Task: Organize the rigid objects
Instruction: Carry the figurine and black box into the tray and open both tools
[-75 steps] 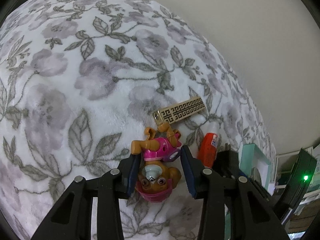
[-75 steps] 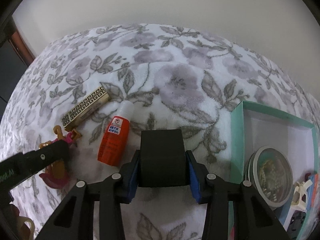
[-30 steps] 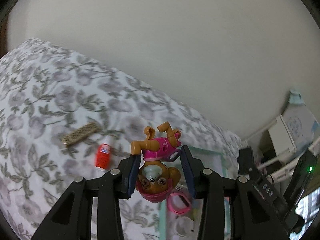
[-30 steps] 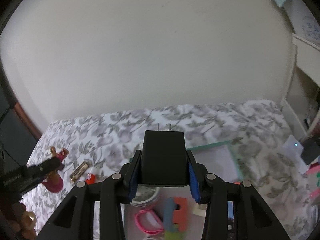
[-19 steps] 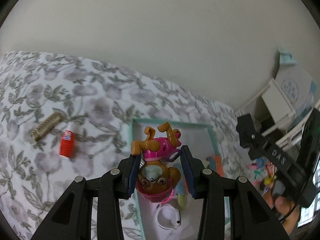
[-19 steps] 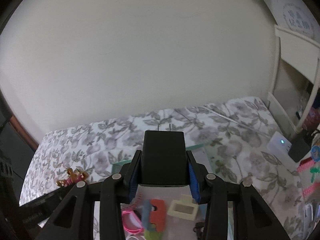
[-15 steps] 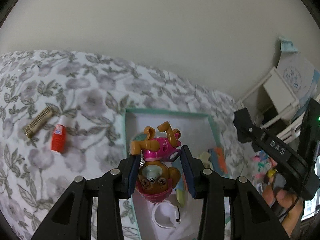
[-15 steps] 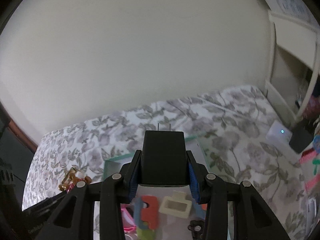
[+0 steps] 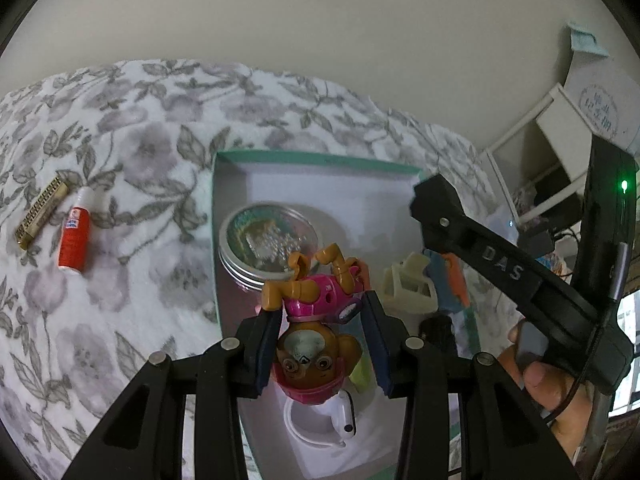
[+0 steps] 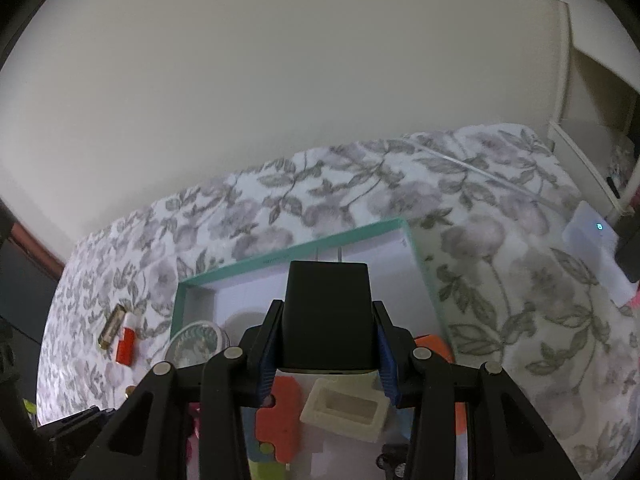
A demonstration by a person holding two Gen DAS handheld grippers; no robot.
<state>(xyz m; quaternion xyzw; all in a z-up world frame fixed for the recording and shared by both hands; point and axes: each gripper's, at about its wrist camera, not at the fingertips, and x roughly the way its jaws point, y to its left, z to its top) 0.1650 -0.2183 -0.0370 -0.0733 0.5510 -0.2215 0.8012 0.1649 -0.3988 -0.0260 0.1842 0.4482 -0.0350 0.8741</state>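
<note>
Toy dog (image 9: 316, 336) head-down, clamped between left jaws, black charger (image 10: 327, 316) gripped between right jaws, prongs forward

In the right wrist view, the black charger (image 10: 326, 316) hides the middle of the teal box (image 10: 294, 254); the round tin (image 10: 192, 342) shows only as a partial, blurred arc. In the left wrist view, the dog figure (image 9: 316, 332) covers the tin's near edge, and the white ring (image 9: 320, 420) is possibly a cup handle. Box near corners are cut off.

Both wrist views look steeply down, sharing the teal box (image 9: 312, 157) (image 10: 288, 257).
</note>
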